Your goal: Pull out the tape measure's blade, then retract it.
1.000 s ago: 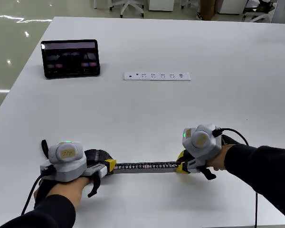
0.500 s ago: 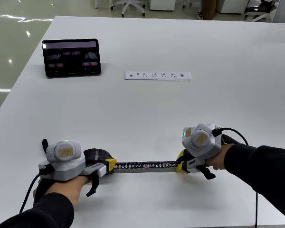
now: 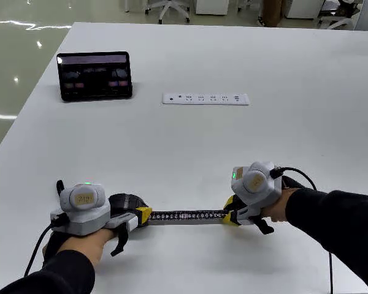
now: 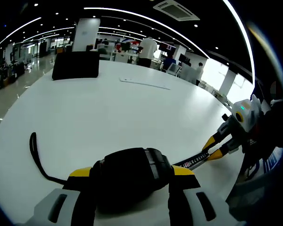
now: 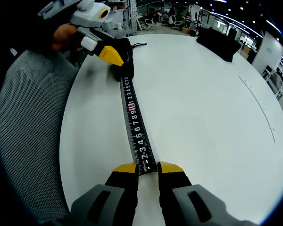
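Observation:
The tape measure's black case [image 3: 124, 204] lies on the white table [image 3: 190, 147] at the front left, with my left gripper [image 3: 138, 217] shut on it. In the left gripper view the case [image 4: 132, 176] sits between the yellow-tipped jaws. The blade [image 3: 185, 215] runs flat along the table to my right gripper [image 3: 226, 218], which is shut on its end. In the right gripper view the numbered blade [image 5: 134, 120] leads from that gripper [image 5: 148, 168] to the case [image 5: 124, 55] and the left gripper [image 5: 105, 52]. The right gripper [image 4: 218, 146] also appears in the left gripper view.
A dark tablet [image 3: 95, 75] stands at the back left and a white power strip [image 3: 205, 98] lies mid-table. The case's black wrist strap [image 4: 34, 153] trails to the left. A grey mesh chair [image 5: 30, 122] is beside the table's near edge.
My right gripper has moved a little left toward the case with the blade's end, so less blade shows. The left gripper and case have stayed put.

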A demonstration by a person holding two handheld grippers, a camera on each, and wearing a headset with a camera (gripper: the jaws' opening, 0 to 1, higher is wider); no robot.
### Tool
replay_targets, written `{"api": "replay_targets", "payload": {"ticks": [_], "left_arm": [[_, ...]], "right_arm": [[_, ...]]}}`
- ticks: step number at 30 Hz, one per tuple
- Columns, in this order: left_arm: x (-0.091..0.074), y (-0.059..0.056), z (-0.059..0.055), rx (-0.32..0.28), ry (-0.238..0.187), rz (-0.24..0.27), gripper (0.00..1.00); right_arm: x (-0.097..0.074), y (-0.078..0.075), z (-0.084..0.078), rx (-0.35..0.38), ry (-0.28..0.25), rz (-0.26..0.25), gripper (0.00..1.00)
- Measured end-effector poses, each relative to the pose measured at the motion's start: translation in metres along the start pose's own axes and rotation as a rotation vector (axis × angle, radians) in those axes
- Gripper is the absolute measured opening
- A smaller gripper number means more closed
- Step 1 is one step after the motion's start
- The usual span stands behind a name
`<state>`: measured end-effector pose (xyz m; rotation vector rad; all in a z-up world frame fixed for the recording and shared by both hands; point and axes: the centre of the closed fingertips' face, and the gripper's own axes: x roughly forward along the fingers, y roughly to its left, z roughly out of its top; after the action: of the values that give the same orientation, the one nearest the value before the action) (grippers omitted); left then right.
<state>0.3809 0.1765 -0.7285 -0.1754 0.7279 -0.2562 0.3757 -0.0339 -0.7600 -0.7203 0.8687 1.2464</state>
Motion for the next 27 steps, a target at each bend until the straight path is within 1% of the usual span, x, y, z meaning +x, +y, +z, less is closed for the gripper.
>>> {"api": "replay_targets", "payload": {"ticks": [5, 9, 12, 27], "left_arm": [[0.0, 0.001, 0.0, -0.001, 0.001, -0.002, 0.58], [0.0, 0.0, -0.001, -0.002, 0.002, -0.004, 0.58], [0.0, 0.0, -0.001, -0.003, 0.002, -0.003, 0.58], [0.0, 0.0, 0.0, -0.006, 0.0, -0.005, 0.58]], "right_arm": [[0.001, 0.0, 0.001, 0.003, -0.006, 0.001, 0.12], [0.003, 0.001, 0.005, 0.02, -0.02, -0.003, 0.12], [0.004, 0.001, 0.007, 0.018, -0.029, -0.004, 0.12], [0.008, 0.001, 0.014, 0.021, -0.038, -0.001, 0.12]]}}
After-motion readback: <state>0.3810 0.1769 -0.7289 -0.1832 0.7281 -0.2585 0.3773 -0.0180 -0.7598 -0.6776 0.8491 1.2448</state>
